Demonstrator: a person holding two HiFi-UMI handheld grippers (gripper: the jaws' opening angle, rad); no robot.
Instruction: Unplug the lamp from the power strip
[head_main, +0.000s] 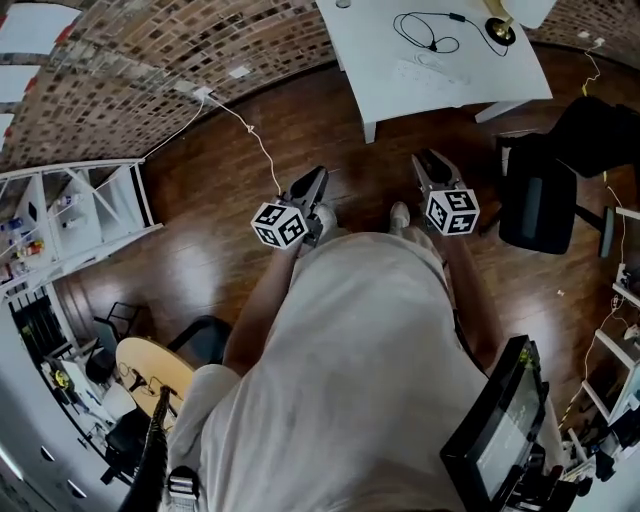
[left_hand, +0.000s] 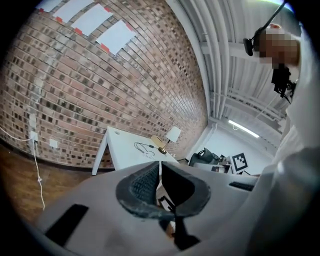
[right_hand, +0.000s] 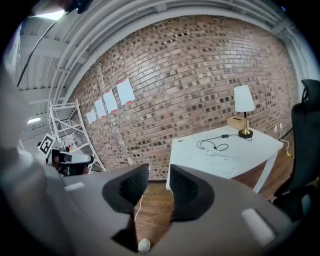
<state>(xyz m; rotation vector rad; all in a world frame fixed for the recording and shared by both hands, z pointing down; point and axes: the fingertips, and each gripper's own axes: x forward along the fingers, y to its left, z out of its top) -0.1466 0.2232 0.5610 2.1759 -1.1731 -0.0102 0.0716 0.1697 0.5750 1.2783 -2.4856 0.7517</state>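
My left gripper (left_hand: 160, 167) has its fingers together on nothing; my right gripper (right_hand: 159, 175) has them apart over the floor (right_hand: 150, 212). The lamp (right_hand: 244, 107) stands on the white surface (right_hand: 250, 147) ahead.

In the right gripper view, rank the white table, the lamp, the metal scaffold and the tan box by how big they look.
1. white table
2. metal scaffold
3. lamp
4. tan box
This is apparent size only: the scaffold may stand at a different distance from the camera.

Blk chair (head_main: 538, 210) near wht table (head_main: 375, 60); brick wall (head_main: 130, 80) behind; wood floor (head_main: 200, 230).
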